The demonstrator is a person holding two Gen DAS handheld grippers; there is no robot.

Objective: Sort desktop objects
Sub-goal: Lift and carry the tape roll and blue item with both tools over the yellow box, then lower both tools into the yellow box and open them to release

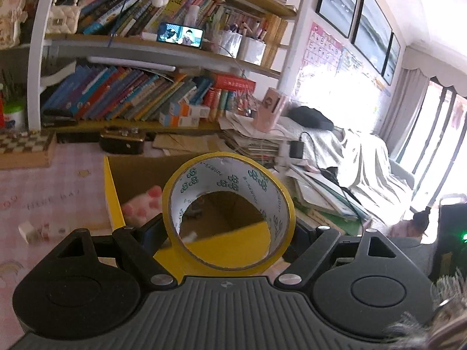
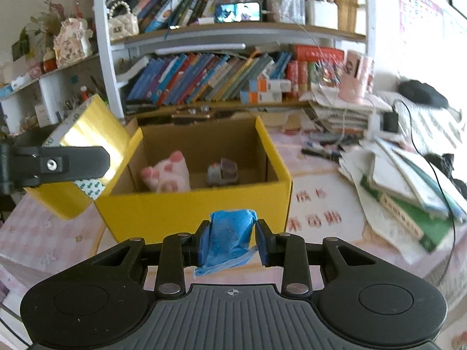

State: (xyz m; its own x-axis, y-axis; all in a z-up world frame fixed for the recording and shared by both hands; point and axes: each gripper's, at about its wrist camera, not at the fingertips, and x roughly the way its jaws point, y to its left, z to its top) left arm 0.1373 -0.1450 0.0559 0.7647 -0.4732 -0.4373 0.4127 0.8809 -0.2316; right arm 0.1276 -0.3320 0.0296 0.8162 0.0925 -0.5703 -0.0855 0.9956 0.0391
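Note:
My left gripper [image 1: 227, 229] is shut on a roll of yellow tape [image 1: 221, 175], held upright with its hole facing the camera. It hangs over the near left corner of an open yellow cardboard box [image 1: 112, 192]. In the right wrist view the same tape [image 2: 90, 125] shows at the left, over the box's open flap, with one finger [image 2: 76, 160] of the left gripper across it. My right gripper [image 2: 233, 233] is shut on a crumpled blue plastic bag [image 2: 230, 230], just in front of the box's near wall [image 2: 192, 213]. Inside lie a pink plush toy [image 2: 169, 175] and a small toy [image 2: 223, 172].
A crowded bookshelf [image 2: 204, 78] stands behind the box. To its right are a messy pile of books and papers [image 2: 402, 186], pens [image 2: 321, 148], a charger with a cable [image 2: 389, 122] and a pink holder [image 2: 354, 78]. A chessboard box [image 1: 23, 145] and a black case [image 1: 121, 143] sit at the left.

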